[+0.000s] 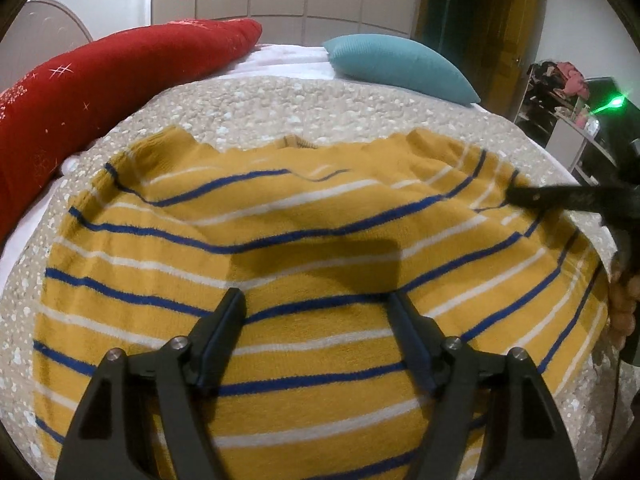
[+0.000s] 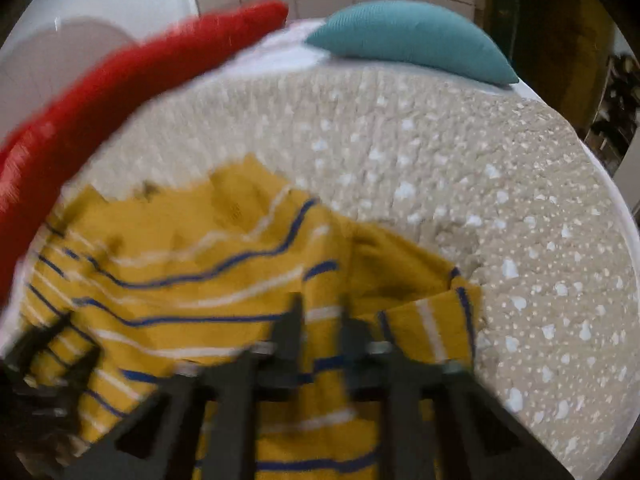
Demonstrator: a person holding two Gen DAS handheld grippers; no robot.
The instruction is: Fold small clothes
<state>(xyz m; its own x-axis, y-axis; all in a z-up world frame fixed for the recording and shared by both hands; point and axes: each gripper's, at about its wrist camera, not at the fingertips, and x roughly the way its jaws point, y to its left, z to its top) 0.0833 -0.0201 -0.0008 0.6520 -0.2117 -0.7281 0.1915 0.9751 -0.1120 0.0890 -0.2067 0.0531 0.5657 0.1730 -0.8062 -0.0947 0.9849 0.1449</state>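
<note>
Your yellow striped sweater lies spread on the speckled bed cover, neck end away from you, w/ a red pillow and a teal pillow well beyond it. This looks like the first fold: the right side is being taken up to go inward.

Left gripper hovers over the middle of the body w/ its fingers spread wide, nothing between them. Right gripper is blurred in its own view, but the left view shows its fingers pressed together, tip down at the sweater's right shoulder (whether it truly has cloth pinched there, can't tell). In the right view the right sleeve already looks partly doubled over.

Next, I'd judge: carry that right side across toward the centre line, keeping it low so the knit doesn't drag the rest. Use the left to pin the body, or take the matching lower edge, so the fold stays straight.
</note>
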